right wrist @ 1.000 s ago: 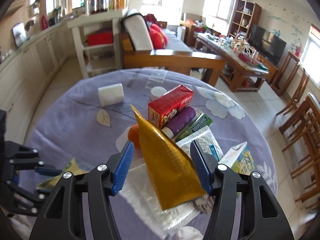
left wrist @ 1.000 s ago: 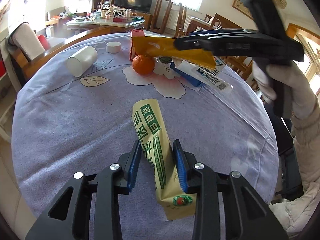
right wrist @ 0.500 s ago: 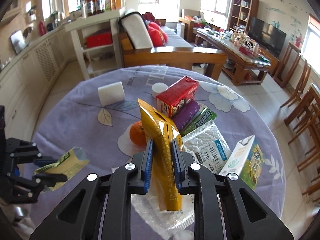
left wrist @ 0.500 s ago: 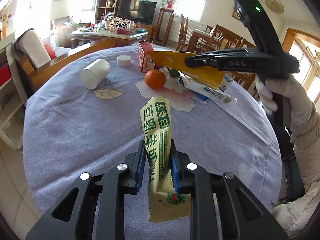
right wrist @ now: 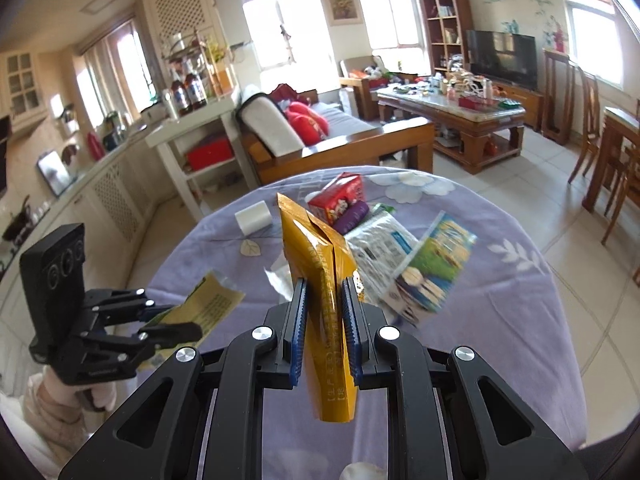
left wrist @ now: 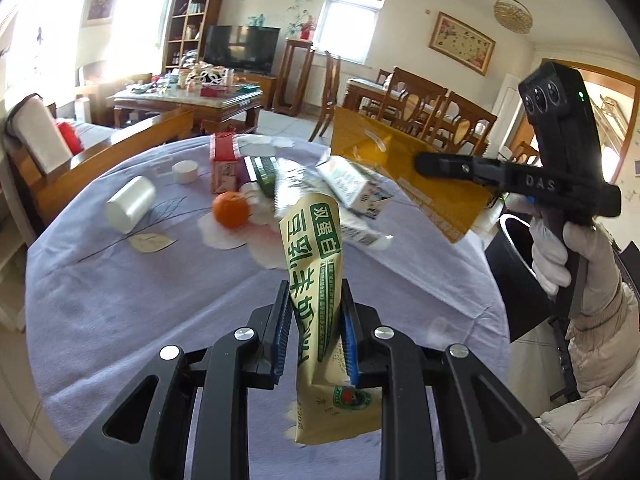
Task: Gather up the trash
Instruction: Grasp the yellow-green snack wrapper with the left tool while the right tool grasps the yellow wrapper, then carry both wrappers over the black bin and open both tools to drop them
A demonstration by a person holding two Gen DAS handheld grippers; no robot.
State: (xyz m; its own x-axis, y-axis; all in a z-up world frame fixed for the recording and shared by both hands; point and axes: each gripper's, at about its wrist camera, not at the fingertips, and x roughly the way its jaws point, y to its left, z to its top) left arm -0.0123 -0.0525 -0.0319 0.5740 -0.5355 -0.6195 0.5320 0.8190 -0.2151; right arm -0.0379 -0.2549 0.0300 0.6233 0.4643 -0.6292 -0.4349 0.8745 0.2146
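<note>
Left wrist view: fingers [left wrist: 314,322] pinch a creased cream-green wrapper [left wrist: 320,280]; right fingers [right wrist: 325,334] clamp a glossy yellow pouch [right wrist: 320,280].

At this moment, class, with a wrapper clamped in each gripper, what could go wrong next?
1. The left gripper pinches the green-printed wrapper off-centre; it might slip out.
2. The right gripper holds the orange wrapper above the table, short of the black bin; an early release would likely miss.
</note>
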